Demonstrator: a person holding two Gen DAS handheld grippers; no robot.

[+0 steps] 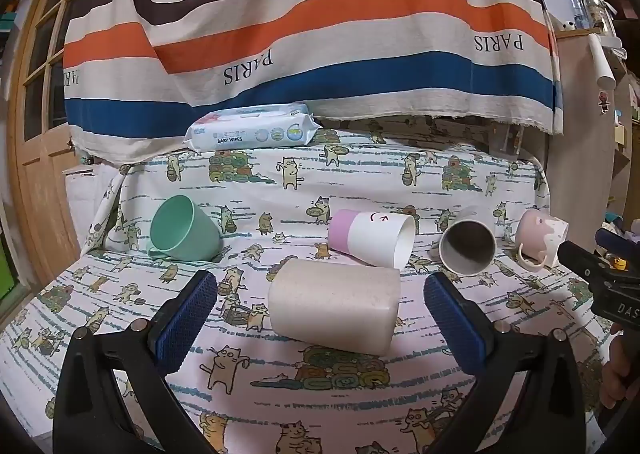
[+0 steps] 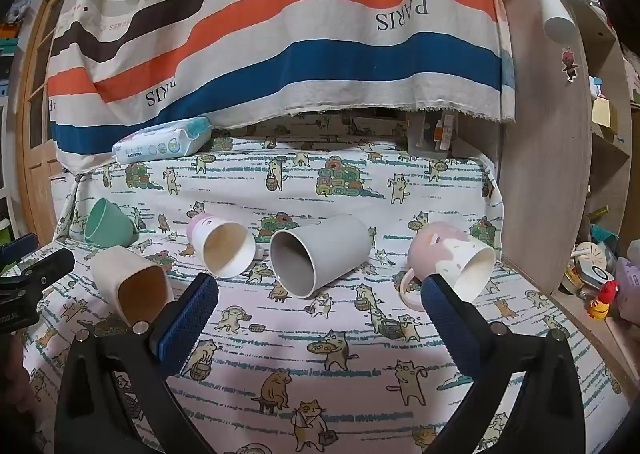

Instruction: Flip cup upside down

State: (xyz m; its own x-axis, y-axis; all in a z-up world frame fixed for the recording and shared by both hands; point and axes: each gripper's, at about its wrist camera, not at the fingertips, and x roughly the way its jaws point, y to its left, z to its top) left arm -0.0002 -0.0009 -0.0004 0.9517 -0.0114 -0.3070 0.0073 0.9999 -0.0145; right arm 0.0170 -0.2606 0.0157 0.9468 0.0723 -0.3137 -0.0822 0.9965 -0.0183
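Left wrist view: our left gripper (image 1: 320,294) spreads wide around the beige cup (image 1: 334,308), which lies on its side, untouched. At two o'clock lies the grey cup (image 1: 468,242). Our right gripper (image 2: 320,294) gapes wide, holding nothing.

From my left wrist view the beige cup (image 1: 334,306) hides its mouth; the right gripper (image 1: 600,274) is cut off at the right edge; I can't read its jaws.
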